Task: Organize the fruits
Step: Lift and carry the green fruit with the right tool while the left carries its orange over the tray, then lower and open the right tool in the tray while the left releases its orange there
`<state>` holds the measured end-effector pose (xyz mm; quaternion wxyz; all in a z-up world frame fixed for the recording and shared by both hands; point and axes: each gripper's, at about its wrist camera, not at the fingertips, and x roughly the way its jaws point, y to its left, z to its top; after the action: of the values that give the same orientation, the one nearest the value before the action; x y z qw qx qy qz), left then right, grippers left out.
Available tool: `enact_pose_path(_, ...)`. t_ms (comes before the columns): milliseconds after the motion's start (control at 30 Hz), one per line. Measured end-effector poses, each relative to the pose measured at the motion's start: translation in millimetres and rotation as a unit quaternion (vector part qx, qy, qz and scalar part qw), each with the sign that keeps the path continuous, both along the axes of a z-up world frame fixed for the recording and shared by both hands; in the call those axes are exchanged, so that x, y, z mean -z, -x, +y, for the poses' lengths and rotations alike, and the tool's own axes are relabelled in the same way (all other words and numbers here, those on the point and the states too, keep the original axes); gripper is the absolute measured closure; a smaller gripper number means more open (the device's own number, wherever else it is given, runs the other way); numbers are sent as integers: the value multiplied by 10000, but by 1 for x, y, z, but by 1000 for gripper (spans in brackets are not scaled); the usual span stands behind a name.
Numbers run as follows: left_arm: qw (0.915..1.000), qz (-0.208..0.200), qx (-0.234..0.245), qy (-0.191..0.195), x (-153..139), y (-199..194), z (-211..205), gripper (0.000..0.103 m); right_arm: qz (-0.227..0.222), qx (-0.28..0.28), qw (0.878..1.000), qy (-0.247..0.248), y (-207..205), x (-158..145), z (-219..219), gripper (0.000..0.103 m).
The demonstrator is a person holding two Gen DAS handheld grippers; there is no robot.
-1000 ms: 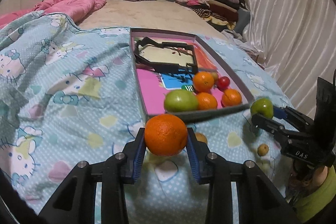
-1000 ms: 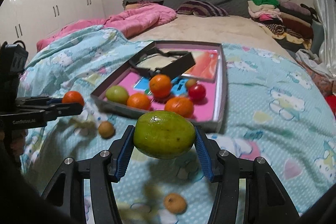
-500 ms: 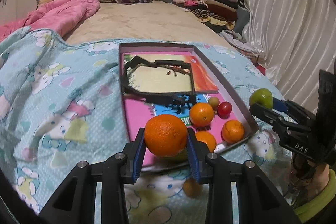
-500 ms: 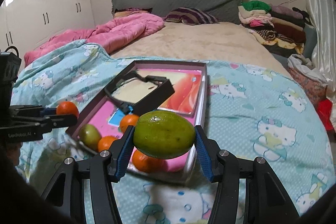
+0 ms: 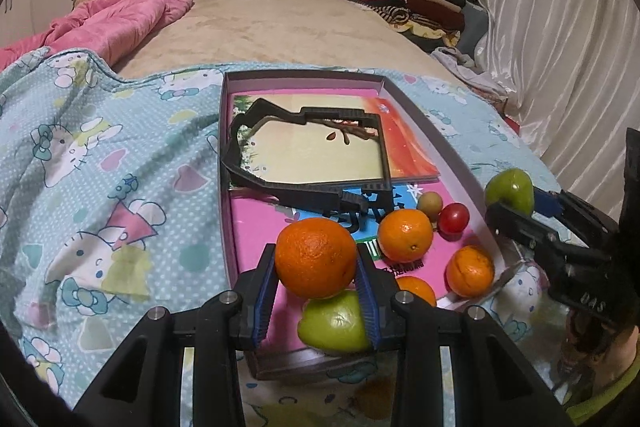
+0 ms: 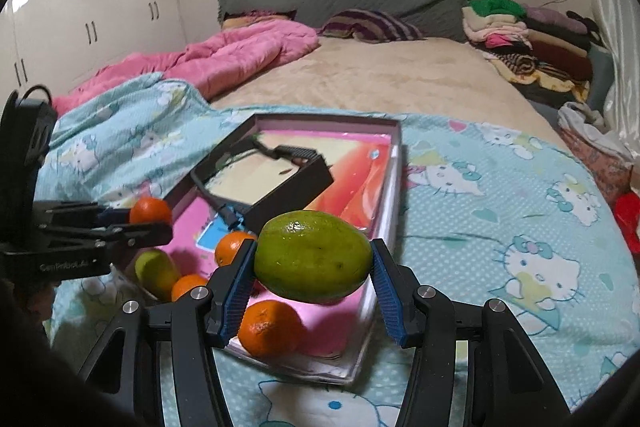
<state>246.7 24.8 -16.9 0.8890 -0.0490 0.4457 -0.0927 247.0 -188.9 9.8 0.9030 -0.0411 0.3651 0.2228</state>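
Two fruits ride in over a shallow box [image 5: 420, 115] on a bed — the left tool [image 5: 316, 285] clenched on an orange [image 5: 315, 257], the right tool [image 6: 312, 279] clenched on a green mango [image 6: 313, 255]. Each fruit sits crosswise between its blue pads, clear of the box floor. The orange hangs above the near end of the box, over a green apple [image 5: 334, 323] already lying there; the mango hangs over the near right corner, just above a small orange [image 6: 270, 327]. More oranges, a red fruit [image 5: 453, 218] and a small brown one cluster in the same near end, while a black frame [image 5: 308, 151] on a book fills the far half. The step in hand appears to be delivery into the box. The next move likely calls for lowering each fruit onto a bare pink patch — there is little of it — before letting go, so nothing rolls or knocks its neighbours
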Motion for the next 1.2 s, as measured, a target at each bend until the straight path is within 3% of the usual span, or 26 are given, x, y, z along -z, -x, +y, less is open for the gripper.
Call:
enact_pose_path(400, 9999, 42, -107, -71, 8, -6, -2, 66, 245, 174, 9995, 124, -6, 16, -5, 46)
enact_pose_path(1200, 9998, 93, -164, -94, 13, -10, -3, 66, 312, 83, 9992, 244, -7, 25, 3, 45)
